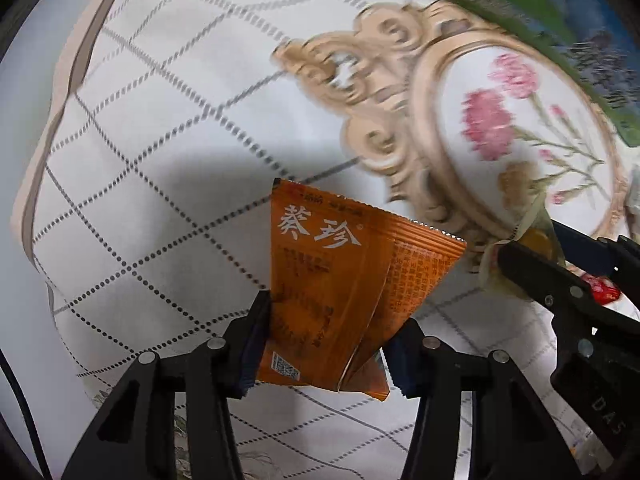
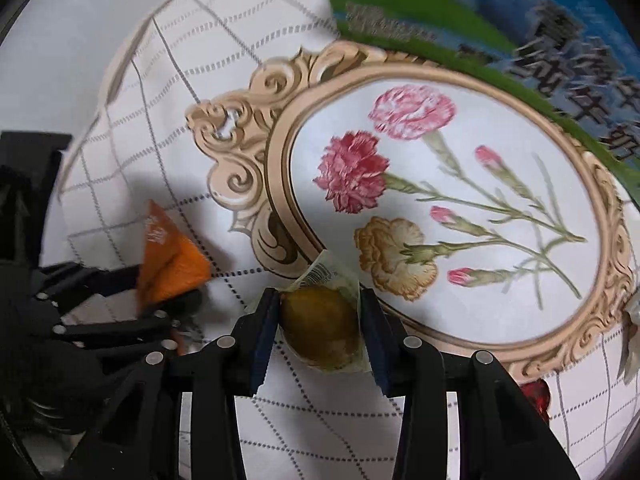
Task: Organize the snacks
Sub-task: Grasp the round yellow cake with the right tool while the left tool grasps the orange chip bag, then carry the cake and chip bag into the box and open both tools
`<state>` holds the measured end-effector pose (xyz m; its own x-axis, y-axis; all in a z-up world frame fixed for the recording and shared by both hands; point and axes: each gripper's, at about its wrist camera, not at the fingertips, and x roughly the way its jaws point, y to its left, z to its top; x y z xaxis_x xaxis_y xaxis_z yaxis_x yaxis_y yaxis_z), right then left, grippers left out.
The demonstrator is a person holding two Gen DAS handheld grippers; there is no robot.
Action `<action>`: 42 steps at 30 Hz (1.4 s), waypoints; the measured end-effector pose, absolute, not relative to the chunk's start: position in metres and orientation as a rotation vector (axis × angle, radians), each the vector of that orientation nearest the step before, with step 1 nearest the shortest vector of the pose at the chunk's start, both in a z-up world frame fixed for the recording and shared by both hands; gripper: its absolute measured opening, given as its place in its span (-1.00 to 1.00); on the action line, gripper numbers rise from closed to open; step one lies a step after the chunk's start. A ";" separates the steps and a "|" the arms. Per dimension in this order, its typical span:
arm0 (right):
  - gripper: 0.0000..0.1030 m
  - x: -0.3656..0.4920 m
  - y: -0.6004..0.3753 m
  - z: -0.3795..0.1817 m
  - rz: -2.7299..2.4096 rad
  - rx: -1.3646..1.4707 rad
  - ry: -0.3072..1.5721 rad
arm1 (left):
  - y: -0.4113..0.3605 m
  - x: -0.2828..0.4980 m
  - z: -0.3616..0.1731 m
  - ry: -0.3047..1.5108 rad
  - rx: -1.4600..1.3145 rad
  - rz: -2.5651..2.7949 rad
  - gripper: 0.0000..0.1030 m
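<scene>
My left gripper (image 1: 332, 320) is shut on an orange snack packet (image 1: 340, 280) with white Chinese characters, held above the tablecloth. It shows at the left of the right wrist view (image 2: 172, 268). My right gripper (image 2: 320, 320) is shut on a clear wrapped snack (image 2: 320, 328) with a brown-green round piece inside. That gripper and its snack (image 1: 532, 240) show at the right of the left wrist view. A red wrapped candy (image 2: 534, 396) lies on the cloth by the right finger; it also shows in the left wrist view (image 1: 600, 288).
The table (image 1: 160, 160) has a white cloth with a dotted grid and a gold-framed oval of printed flowers (image 2: 440, 208). A green and blue box (image 2: 520, 40) with Chinese lettering lies at the far right. A pale wrapped item (image 2: 632, 340) sits at the right edge.
</scene>
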<state>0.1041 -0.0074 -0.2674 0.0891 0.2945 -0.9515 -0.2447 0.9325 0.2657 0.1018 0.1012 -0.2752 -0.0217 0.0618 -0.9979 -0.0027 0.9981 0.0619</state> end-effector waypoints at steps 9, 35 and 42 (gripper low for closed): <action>-0.16 0.095 -0.072 -0.190 0.376 0.197 1.296 | 0.063 0.116 -0.176 1.437 -0.048 -0.100 -0.06; -0.16 0.300 -0.280 -0.140 0.006 0.295 1.176 | -0.123 0.420 -0.174 1.471 0.069 -0.304 -0.05; 0.78 0.332 -0.287 -0.174 -0.054 0.300 1.292 | -0.128 0.441 -0.210 1.543 0.046 -0.275 0.45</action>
